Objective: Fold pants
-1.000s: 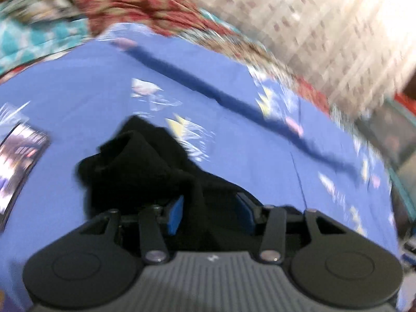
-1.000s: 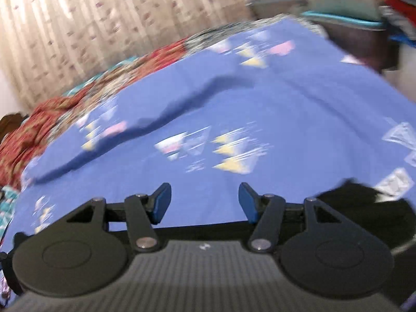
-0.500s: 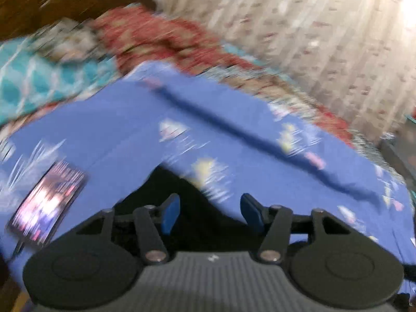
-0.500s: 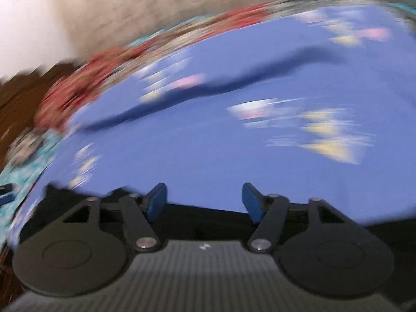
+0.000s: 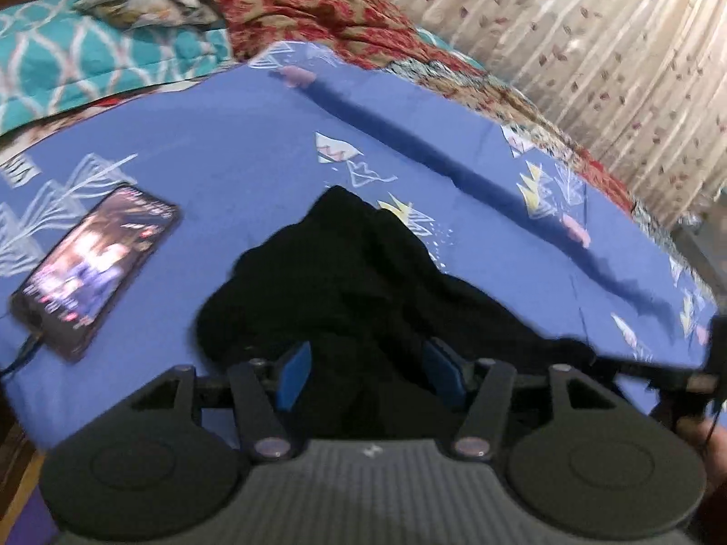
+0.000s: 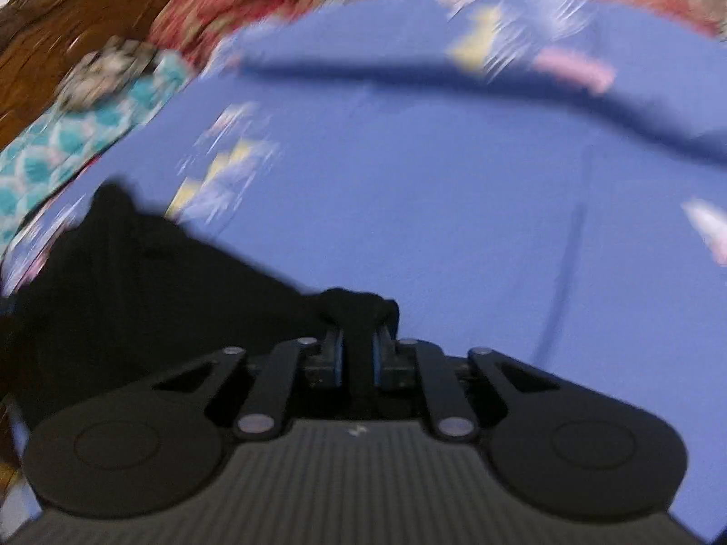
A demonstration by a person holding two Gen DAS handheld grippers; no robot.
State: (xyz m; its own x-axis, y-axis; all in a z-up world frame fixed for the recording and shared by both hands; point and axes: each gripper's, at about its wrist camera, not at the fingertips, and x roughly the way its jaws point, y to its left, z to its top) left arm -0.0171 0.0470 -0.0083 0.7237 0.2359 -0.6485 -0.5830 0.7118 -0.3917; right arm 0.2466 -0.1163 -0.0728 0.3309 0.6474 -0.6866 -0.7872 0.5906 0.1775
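The black pants (image 5: 345, 272) lie crumpled in a heap on the blue bedsheet (image 5: 227, 154). My left gripper (image 5: 370, 374) is open, its blue pads on either side of a fold of the black cloth near the heap's front edge. In the right wrist view the pants (image 6: 136, 281) stretch from the left to my right gripper (image 6: 356, 356), which is shut on a bunched edge of the black cloth. The right gripper also shows at the right edge of the left wrist view (image 5: 709, 363), pulling the cloth taut.
A phone (image 5: 95, 268) with a lit screen lies on the sheet left of the pants, a cable at its near end. A teal quilt (image 5: 91, 63) and red patterned blankets (image 5: 318, 9) are piled at the bed's far side. A curtain (image 5: 613, 45) hangs behind.
My right gripper has shut on an edge of the pants; it was open before. My left gripper has come back over the heap and stays open.
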